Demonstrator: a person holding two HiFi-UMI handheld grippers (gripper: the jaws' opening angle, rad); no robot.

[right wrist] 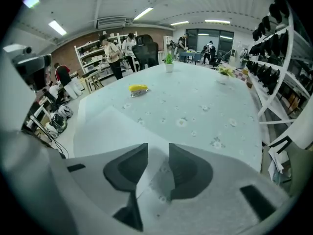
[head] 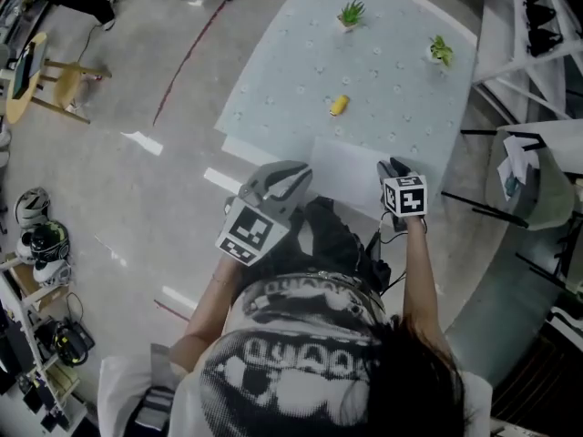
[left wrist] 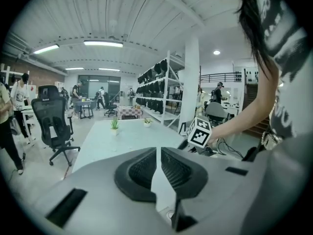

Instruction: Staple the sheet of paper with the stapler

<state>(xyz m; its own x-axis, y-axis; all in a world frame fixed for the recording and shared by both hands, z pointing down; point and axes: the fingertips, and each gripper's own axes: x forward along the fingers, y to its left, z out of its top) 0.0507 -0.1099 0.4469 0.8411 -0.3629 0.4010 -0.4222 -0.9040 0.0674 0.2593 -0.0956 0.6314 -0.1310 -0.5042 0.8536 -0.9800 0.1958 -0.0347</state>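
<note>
A white sheet of paper (head: 351, 164) lies on the near part of the table (head: 401, 71), which has a pale flowered cloth. Farther out on the cloth sits a yellow stapler (head: 339, 106) (right wrist: 138, 89), untouched. My left gripper (head: 299, 173) (left wrist: 159, 153) is at the sheet's near left edge, its jaws closed to a thin slit with a white strip of paper caught between them. My right gripper (head: 390, 167) (right wrist: 158, 153) hangs low over the sheet's near right corner (right wrist: 105, 126). Its jaws are spread, with the paper's edge below the gap and not pinched.
Two small potted plants (head: 351, 13) (head: 441, 51) stand at the table's far end. A white shelf rack (head: 537, 16) and cables flank the right side. An office chair (left wrist: 53, 124) and a wooden stool (head: 55, 80) stand off to the left.
</note>
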